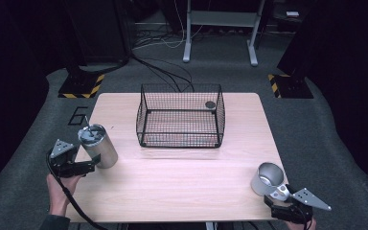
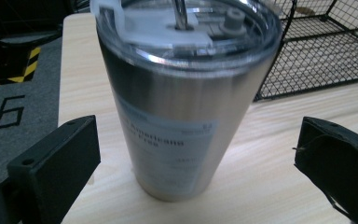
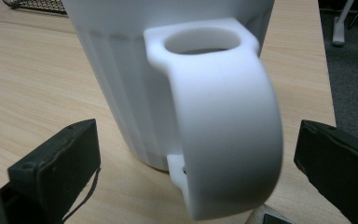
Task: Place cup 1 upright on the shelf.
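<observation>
Stainless steel shows on the tumbler point(image 1: 98, 146), which stands near the left edge of the surface point(image 1: 182, 177); we hold our left gripper point(image 1: 87, 166) around it, fingers point(image 2: 56, 163) spread wide and apart from its sides. Near the right front corner stands a white handled mug point(image 1: 267, 178); our right gripper point(image 1: 279, 195) faces its handle point(image 3: 223, 126), fingers released. A wire basket point(image 1: 180, 116) sits toward the far edge.
</observation>
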